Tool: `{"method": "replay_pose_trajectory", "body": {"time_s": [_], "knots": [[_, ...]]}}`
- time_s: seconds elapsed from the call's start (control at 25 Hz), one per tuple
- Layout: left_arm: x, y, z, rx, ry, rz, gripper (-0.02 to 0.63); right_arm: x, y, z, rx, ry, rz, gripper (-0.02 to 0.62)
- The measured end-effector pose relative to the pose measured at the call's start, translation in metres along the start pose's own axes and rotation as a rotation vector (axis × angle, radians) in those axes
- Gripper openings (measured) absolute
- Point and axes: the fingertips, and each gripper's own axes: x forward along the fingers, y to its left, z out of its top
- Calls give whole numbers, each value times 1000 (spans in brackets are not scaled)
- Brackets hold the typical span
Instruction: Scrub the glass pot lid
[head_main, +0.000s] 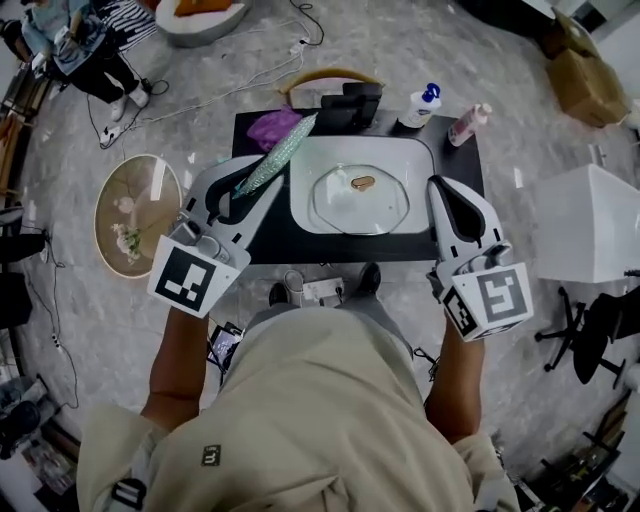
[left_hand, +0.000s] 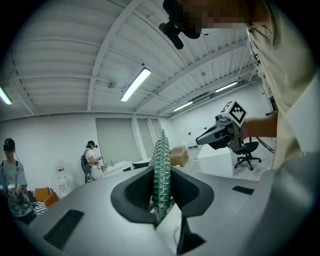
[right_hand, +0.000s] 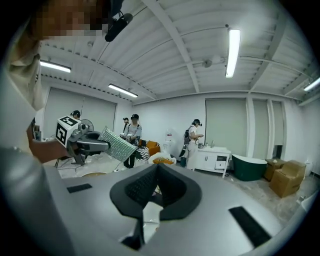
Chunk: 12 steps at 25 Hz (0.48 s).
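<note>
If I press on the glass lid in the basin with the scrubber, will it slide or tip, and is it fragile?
The glass pot lid lies flat in the white basin, so it probably will not tip, but it may slide on that smooth surface. Being clear glass, it is likely heavy for its size and could chip if knocked.

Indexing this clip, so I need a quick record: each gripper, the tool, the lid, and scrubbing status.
left gripper: shut on green scrub pad
right gripper: shut, nothing between its jaws
glass lid: lying in white basin, knob up
basin: on black table
scrubbing: not under way; pad held off the lid, near the basin's far left corner
</note>
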Motion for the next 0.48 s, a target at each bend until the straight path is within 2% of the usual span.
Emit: {"method": "replay_pose_trajectory", "body": {"time_s": [0.16,0.48], "knots": [[-19,-7,5,24,8,21,86,-17,0,2,-2,-5,-10,23],[-32,11,-4,-2,12,15,86,-7,12,8,-3,9,-24,23]]}}
